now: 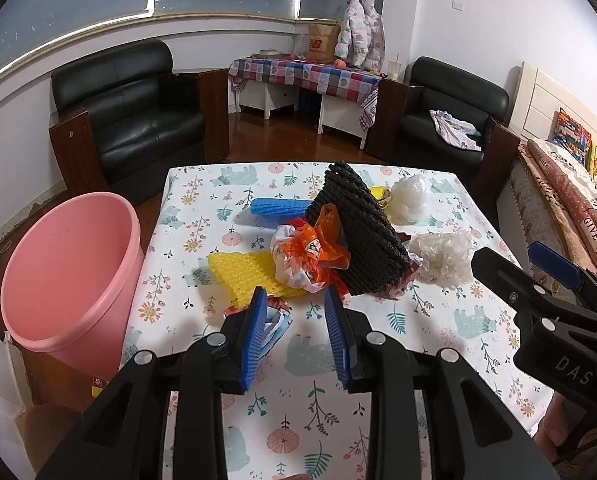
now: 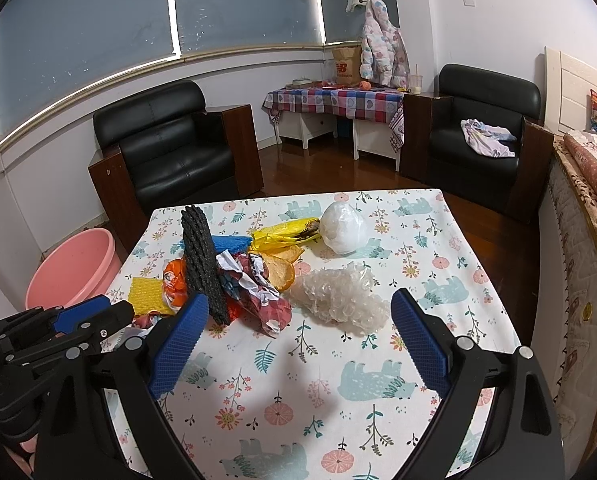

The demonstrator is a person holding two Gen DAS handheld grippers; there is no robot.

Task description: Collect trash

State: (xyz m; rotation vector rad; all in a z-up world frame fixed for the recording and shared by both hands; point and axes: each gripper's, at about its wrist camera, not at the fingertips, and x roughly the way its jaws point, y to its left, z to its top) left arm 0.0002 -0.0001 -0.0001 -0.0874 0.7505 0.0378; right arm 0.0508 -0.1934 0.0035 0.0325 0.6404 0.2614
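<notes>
Left-wrist view showed a pink bucket (image 1: 68, 276) standing on the floor just beside the left edge of the table (image 1: 438, 344), apparently empty as far as its inside could be seen, so the collecting looked barely begun. The left gripper (image 1: 294, 312) hovered over the near side of the table with its jaws partly apart and nothing pressed between them; a crumpled printed wrapper (image 1: 276, 316) lay by its left pad, though whether the pad touched it could not be told. Beyond it sat the trash: a yellow foam sheet (image 1: 244, 274), a blue foam net (image 1: 278, 208), an orange-and-white plastic bag (image 1: 310, 256), a black foam mesh (image 1: 358, 236) leaning upright, a wad of bubble wrap (image 1: 442, 254) and a white plastic ball (image 1: 410, 196) farther back. The right gripper (image 2: 298, 336) hung at the right with jaws wide and empty, the bubble wrap just ahead of it. The step in hand seemed to be choosing a first piece; the next move would likely call for closing on the nearest wrapper and carrying it left over the bucket rim. A cloth printed with bears and flowers covered the table. Around it stood two black armchairs (image 1: 134, 112), a checked side table (image 1: 302, 74), a hanging jacket (image 1: 360, 26) and a bed (image 1: 570, 184) at the right.
</notes>
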